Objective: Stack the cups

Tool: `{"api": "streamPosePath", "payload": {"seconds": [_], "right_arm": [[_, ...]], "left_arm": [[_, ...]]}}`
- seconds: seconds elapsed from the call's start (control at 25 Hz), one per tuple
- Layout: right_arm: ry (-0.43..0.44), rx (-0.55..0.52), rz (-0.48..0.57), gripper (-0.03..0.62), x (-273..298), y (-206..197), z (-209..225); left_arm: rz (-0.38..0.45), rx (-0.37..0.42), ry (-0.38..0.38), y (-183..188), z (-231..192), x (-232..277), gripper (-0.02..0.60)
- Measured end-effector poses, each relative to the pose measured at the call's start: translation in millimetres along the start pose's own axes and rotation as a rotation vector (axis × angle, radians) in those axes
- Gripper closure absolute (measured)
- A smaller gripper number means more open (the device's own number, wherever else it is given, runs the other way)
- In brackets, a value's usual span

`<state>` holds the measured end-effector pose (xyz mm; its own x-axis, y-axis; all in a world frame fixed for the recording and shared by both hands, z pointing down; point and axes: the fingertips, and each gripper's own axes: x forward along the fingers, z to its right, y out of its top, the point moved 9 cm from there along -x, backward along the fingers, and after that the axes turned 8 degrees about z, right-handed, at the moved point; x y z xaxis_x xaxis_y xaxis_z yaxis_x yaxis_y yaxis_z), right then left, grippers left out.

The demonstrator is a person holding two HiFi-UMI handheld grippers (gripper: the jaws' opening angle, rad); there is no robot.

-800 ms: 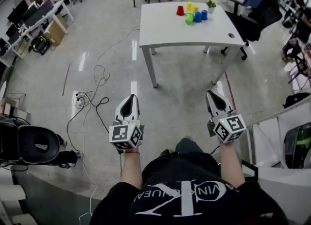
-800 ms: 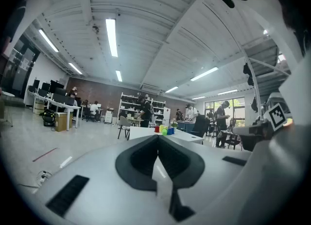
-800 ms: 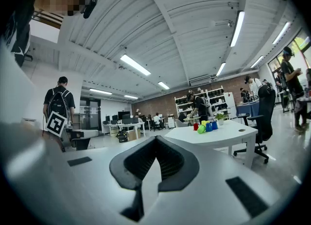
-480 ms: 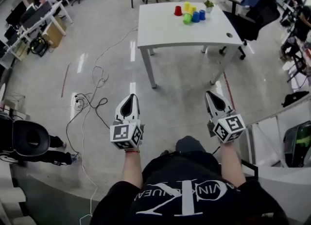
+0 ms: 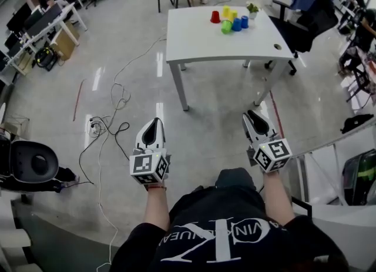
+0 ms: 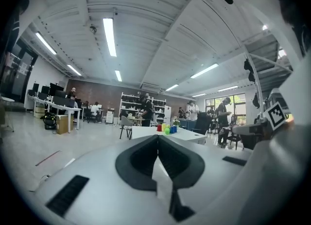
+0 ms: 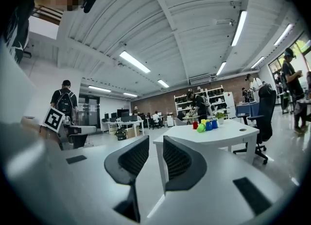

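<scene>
Several cups stand close together at the far side of a white table (image 5: 200, 42): a red cup (image 5: 216, 16), a yellow cup (image 5: 227, 11), a green cup (image 5: 227, 27) on its side and a blue cup (image 5: 237, 24). The table is well ahead of me across the floor. My left gripper (image 5: 154, 127) is held level at waist height, its jaws shut with nothing in them (image 6: 158, 139). My right gripper (image 5: 252, 117) is also level, with a narrow empty gap between its jaws (image 7: 155, 153). From the right gripper view the cups (image 7: 204, 126) look small and distant.
Cables (image 5: 111, 124) trail over the glossy floor at left. A dark round chair (image 5: 35, 165) stands at the far left. A black office chair (image 5: 314, 21) is beside the table at right, and a small potted plant (image 5: 252, 9) sits by the cups. A white railing (image 5: 329, 147) runs at right.
Both grippers have dropped slightly in the picture. The table with the cups has shifted a little up and left. The dark chair at left has moved.
</scene>
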<state>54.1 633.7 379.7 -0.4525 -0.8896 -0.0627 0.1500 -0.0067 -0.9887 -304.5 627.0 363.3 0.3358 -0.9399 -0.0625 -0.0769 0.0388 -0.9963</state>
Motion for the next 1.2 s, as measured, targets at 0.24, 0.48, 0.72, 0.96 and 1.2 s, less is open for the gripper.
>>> {"api": "streamPosePath", "payload": {"seconds": [0.24, 0.48, 0.72, 0.96, 1.2], "right_arm": [[-0.012, 0.006, 0.007, 0.433, 6.0, 4.4, 5.0], [-0.039, 0.013, -0.005, 0.433, 5.0, 7.1, 19.3], [-0.037, 0.039, -0.023, 0.430, 32.9, -2.0, 39.5], [-0.032, 0.044, -0.035, 0.425, 90.7, -5.3, 77.8], [-0.018, 0.051, -0.049, 0.425, 151.7, -3.6, 126.3]], "left_arm": [[-0.007, -0.021, -0.009, -5.1, -1.2, 10.7, 0.577], [-0.020, -0.033, -0.051, -9.7, 7.7, 34.0, 0.577], [-0.038, -0.046, -0.042, -19.5, -5.7, 66.0, 0.577], [-0.050, -0.042, -0.055, -18.6, -25.3, 134.3, 0.577], [-0.054, -0.029, -0.034, -16.4, -38.3, 208.6, 0.577]]}}
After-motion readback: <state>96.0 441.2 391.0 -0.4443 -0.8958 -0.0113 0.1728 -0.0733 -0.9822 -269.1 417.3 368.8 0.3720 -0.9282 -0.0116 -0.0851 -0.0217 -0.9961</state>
